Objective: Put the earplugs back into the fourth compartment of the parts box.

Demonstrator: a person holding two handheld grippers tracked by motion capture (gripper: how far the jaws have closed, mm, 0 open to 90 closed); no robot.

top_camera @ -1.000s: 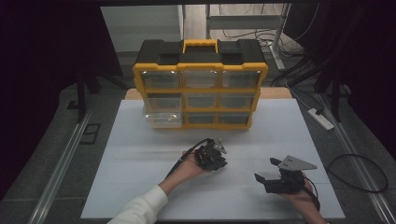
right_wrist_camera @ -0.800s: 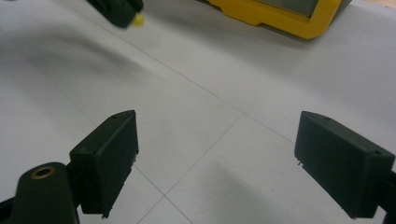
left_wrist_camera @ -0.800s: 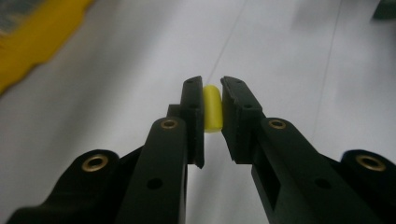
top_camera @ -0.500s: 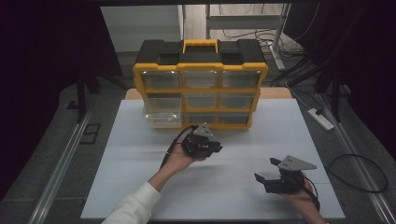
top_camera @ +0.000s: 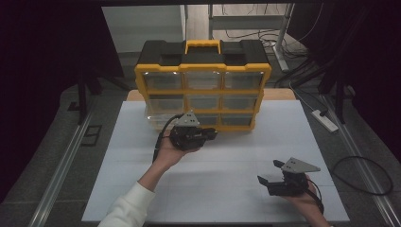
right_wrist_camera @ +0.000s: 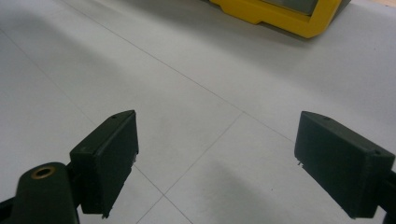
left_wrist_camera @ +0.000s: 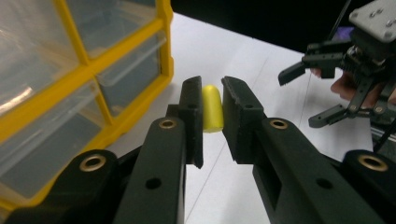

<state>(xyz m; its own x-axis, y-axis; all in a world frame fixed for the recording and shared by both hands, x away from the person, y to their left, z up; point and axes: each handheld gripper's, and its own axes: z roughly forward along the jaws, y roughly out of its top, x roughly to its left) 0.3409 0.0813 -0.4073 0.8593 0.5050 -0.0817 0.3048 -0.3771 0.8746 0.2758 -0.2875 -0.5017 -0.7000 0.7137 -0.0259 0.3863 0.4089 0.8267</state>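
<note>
L gripper (left_wrist_camera: 212, 109) pinches a small yellow capsule-shaped piece (left_wrist_camera: 212, 108) by its tip alone, just in front of the yellow drawer organizer (top_camera: 203, 85); it could slip onto the tabletop (top_camera: 227, 165), w/ R gripper (right_wrist_camera: 217, 163) wide open, well apart.

I work over a white board (top_camera: 227, 189) ruled with faint lines, laid on a wooden table (top_camera: 279, 93). On the floor to my right lie a white power strip (top_camera: 324, 120) and, nearer, a looped black cable (top_camera: 361, 175). A metal rail (top_camera: 66, 165) runs along the left. More cables (top_camera: 246, 35) trail at the far side.
</note>
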